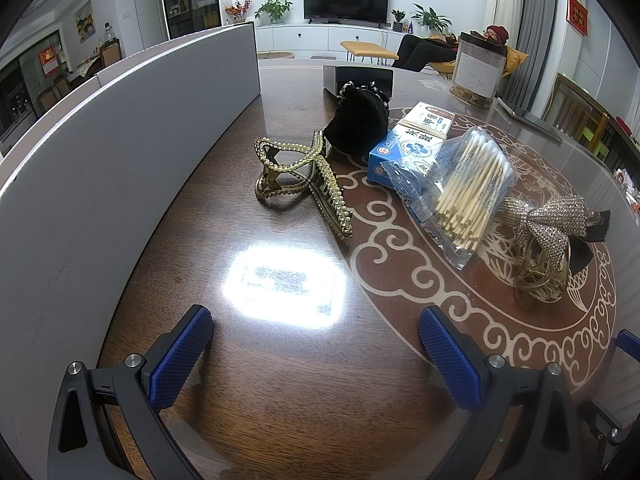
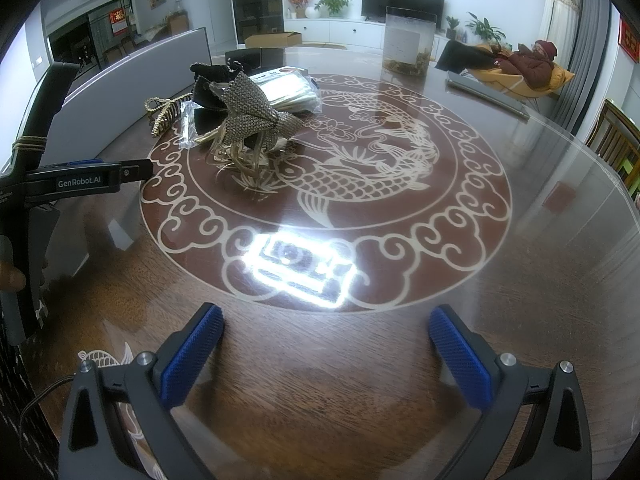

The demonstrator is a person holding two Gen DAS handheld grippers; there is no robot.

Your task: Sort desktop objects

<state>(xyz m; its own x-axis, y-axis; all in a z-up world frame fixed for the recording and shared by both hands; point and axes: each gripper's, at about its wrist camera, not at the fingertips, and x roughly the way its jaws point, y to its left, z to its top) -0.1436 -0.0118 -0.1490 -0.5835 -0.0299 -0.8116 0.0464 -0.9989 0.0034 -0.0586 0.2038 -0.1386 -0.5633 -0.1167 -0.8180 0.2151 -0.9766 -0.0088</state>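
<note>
- Left tool (image 1: 316,344) and right tool (image 2: 326,338): both wide open, empty, above bare counter (image 2: 540,240).
- Gold hair claw (image 1: 298,178), cotton swabs (image 1: 468,196) and rhinestone bow clip (image 2: 256,120) clustered ahead, well apart from both tools.

The left wrist camera sat low over the counter (image 1: 280,360), looking forward between the left tongs (image 1: 316,356), whose blue pads framed the bottom of its picture. It faced the far wall with the television (image 1: 346,0), a white box wall (image 1: 120,140) close on its left. The pearl hair claw (image 1: 300,180), blue box (image 1: 408,140) and bag of cotton swabs (image 1: 464,188) lay near it.

The right wrist camera looked the same way from farther right and farther back, over the right tongs (image 2: 326,356). Both views shared the rhinestone bow clip (image 2: 256,116), the pile behind it, the clear jar (image 2: 408,40) and the television. The left tool's body (image 2: 80,178) showed at the left edge of the right view.
</note>
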